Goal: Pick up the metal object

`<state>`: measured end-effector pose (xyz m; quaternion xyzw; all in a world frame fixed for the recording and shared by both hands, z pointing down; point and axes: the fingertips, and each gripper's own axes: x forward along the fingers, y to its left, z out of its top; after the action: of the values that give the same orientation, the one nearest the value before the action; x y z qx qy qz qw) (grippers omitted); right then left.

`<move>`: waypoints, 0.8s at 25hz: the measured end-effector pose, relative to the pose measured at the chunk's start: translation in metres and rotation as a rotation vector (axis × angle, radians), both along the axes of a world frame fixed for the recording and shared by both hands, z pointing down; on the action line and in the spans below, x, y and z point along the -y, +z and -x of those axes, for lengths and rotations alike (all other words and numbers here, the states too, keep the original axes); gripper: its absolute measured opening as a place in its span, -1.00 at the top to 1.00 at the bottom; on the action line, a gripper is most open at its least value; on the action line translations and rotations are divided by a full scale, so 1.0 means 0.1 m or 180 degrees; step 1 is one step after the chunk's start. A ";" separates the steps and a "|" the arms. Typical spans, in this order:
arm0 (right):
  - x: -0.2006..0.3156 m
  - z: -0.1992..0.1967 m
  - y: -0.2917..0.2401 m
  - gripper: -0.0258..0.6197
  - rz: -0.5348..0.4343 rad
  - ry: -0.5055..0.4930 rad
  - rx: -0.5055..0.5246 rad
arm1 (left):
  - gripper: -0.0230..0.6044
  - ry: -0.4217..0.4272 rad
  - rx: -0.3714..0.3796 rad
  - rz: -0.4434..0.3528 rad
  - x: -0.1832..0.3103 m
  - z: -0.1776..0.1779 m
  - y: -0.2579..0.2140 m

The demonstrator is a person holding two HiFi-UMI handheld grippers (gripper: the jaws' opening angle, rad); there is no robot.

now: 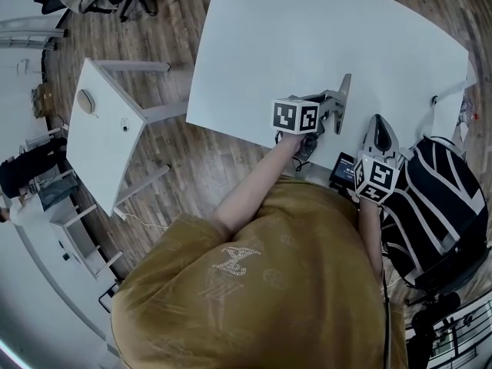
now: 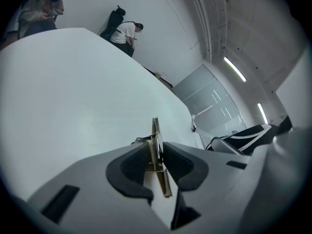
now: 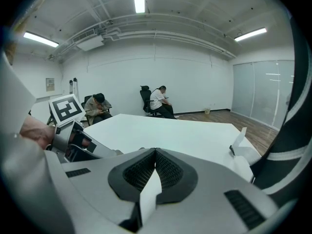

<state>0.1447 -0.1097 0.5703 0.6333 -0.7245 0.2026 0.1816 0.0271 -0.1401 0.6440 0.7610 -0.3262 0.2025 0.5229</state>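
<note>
Metal object; thin, flat, silvery

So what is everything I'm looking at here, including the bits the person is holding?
Large table: one, white, centre, mostly bare.
Metal object: one, silvery strip with a spring, over the large table's near edge.
Small table: one, white, on the wood floor at left.
Striped chair: one, black and white, at right.
Seated people: two, by the far wall.
Left tool: one, grey, shut on the metal object.
Right tool: one, grey, shut with nothing in it, beside the left tool.
</note>
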 end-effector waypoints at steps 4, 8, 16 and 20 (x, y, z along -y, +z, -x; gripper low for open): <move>0.02 0.02 0.00 0.90 -0.0002 -0.0018 -0.0001 | 0.79 -0.0058 -0.0241 0.0144 0.00 -0.04 -0.02; 0.03 0.02 -0.02 0.90 -0.0019 -0.0011 0.0013 | 0.89 -0.0279 -0.0631 0.0420 0.00 -0.07 -0.03; 0.02 -0.03 -0.05 0.90 -0.0044 0.0016 0.0015 | 0.90 -0.0277 -0.0691 0.0467 -0.01 -0.08 -0.03; 0.01 -0.05 -0.08 0.90 -0.0055 0.0030 0.0012 | 0.90 -0.0352 -0.0793 0.0526 -0.01 -0.08 -0.07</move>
<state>0.1498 -0.1111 0.5627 0.6379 -0.7235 0.1983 0.1738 0.0352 -0.1395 0.6375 0.7155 -0.2825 0.1035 0.6305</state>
